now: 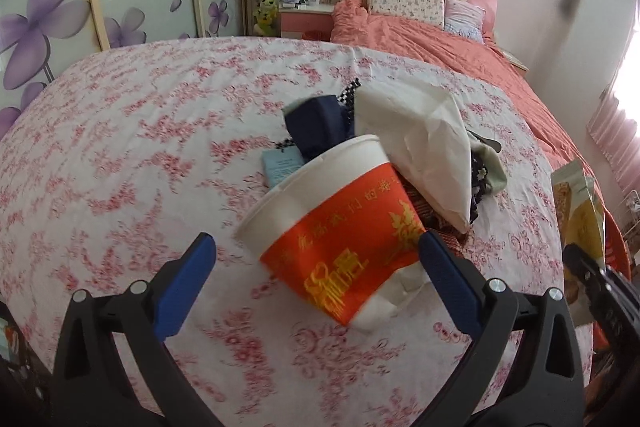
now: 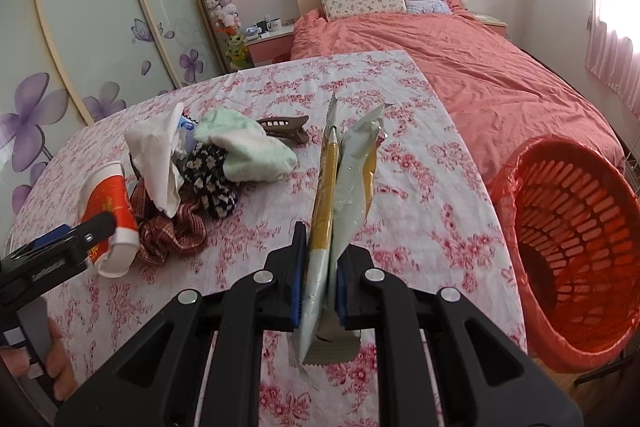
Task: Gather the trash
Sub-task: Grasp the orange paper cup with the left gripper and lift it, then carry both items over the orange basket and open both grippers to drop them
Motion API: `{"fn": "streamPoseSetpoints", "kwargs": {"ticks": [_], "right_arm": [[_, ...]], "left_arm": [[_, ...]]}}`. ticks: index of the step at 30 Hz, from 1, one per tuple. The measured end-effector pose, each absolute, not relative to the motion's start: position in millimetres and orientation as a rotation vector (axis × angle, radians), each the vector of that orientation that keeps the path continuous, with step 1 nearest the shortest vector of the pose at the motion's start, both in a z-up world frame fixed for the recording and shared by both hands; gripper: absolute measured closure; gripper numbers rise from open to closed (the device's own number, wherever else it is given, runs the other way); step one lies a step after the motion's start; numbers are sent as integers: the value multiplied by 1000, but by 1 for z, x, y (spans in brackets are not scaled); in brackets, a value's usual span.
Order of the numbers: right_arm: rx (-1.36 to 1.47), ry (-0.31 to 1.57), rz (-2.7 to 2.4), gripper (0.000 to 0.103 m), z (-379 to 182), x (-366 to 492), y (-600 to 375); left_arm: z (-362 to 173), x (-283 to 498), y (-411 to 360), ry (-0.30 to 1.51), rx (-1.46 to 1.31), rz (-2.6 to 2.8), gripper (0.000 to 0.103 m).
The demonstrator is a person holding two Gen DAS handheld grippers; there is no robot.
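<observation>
A crushed red and white paper cup (image 1: 340,223) lies on its side on the floral tablecloth, between the spread fingers of my left gripper (image 1: 316,267), which is open around it. The cup also shows in the right wrist view (image 2: 110,211). My right gripper (image 2: 318,279) is shut on a yellow and silver snack wrapper (image 2: 344,183) held above the table. The wrapper shows at the right edge of the left wrist view (image 1: 576,211). A crumpled white tissue (image 1: 420,139) lies just behind the cup. A red slatted waste basket (image 2: 568,227) stands off the table's right edge.
A pile behind the cup holds a navy item (image 1: 316,127), a pale green cloth (image 2: 248,143), a dark floral cloth (image 2: 212,175), a plaid scrunchie (image 2: 168,227) and a brown hair clip (image 2: 286,131). A bed with a coral cover (image 2: 460,75) lies beyond the table.
</observation>
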State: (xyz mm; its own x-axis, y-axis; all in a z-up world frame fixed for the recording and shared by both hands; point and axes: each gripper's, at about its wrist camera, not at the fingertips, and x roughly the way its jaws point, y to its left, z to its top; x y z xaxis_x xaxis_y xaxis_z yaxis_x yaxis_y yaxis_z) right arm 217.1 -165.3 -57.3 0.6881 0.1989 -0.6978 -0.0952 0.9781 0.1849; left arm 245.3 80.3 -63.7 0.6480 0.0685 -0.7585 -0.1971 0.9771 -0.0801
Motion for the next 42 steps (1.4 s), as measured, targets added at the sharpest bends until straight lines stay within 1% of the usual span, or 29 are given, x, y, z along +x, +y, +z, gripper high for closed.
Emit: {"fn": "streamPoseSetpoints", "kwargs": {"ticks": [8, 9, 11, 15, 16, 17, 18, 19, 20, 21, 23, 24, 31, 42], "right_arm": [[144, 807, 189, 90, -64, 221, -156], [142, 807, 192, 90, -64, 220, -155], [139, 810, 198, 90, -66, 220, -152], [136, 809, 206, 90, -66, 218, -149], [135, 808, 206, 90, -66, 217, -149], [134, 808, 206, 90, -65, 216, -149], [132, 808, 205, 90, -65, 216, -149], [131, 807, 204, 90, -65, 215, -149], [130, 806, 203, 90, -64, 214, -149], [129, 804, 202, 90, -63, 212, -149], [127, 801, 200, 90, -62, 210, -149], [127, 800, 199, 90, -61, 209, -149], [120, 772, 209, 90, -50, 204, -149], [148, 683, 182, 90, -14, 196, -177]], "left_arm": [[-74, 263, 96, 877, -233, 59, 4], [-74, 262, 99, 875, -240, 48, 5], [-76, 255, 103, 866, -257, 16, 12], [-74, 241, 105, 855, -244, -21, 16], [-73, 239, 105, 847, -243, -30, 22], [-72, 237, 105, 844, -244, -40, 32], [-71, 236, 105, 843, -247, -55, 38], [-71, 235, 105, 846, -251, -75, 51], [-70, 234, 104, 853, -256, -93, 61], [-70, 234, 104, 855, -261, -105, 67], [-69, 231, 103, 858, -279, -140, 86], [-68, 230, 103, 856, -282, -150, 89], [-56, 225, 99, 816, -263, -184, 92], [3, 231, 67, 715, -208, -239, 92]]}}
